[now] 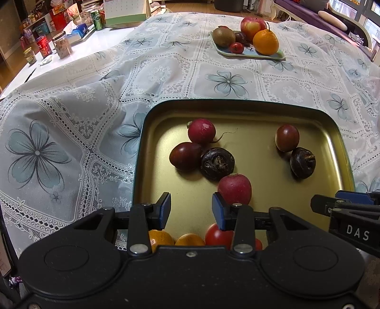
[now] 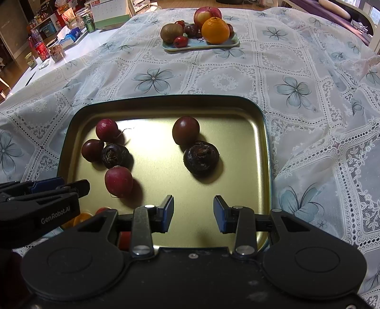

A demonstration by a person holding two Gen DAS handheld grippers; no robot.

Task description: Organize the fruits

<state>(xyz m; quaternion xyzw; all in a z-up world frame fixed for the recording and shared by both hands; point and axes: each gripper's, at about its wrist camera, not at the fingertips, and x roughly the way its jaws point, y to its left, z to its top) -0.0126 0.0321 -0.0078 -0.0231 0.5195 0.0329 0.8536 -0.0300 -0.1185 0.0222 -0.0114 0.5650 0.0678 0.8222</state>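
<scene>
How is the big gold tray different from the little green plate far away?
The gold tray is metal, shiny and deep-rimmed; the green plate is pale, flat and much smaller-looking. The tray's dark and red pieces lie spread apart, while the plate's apple, orange and kiwi crowd together. Both sit on the flowered tablecloth.

My left gripper (image 1: pixel 191 209) and right gripper (image 2: pixel 193 213) share one build: a matte black housing with two round embossed discs, two black link arms pinned by silver screw heads, and a small central screw on the housing edge. Each finger ends in a flat blue pad (image 1: pixel 165 209). From my right wrist view, the left unit's side reads "GenRobot.AI" in white; from my left, the right unit reads "DAS".
</scene>
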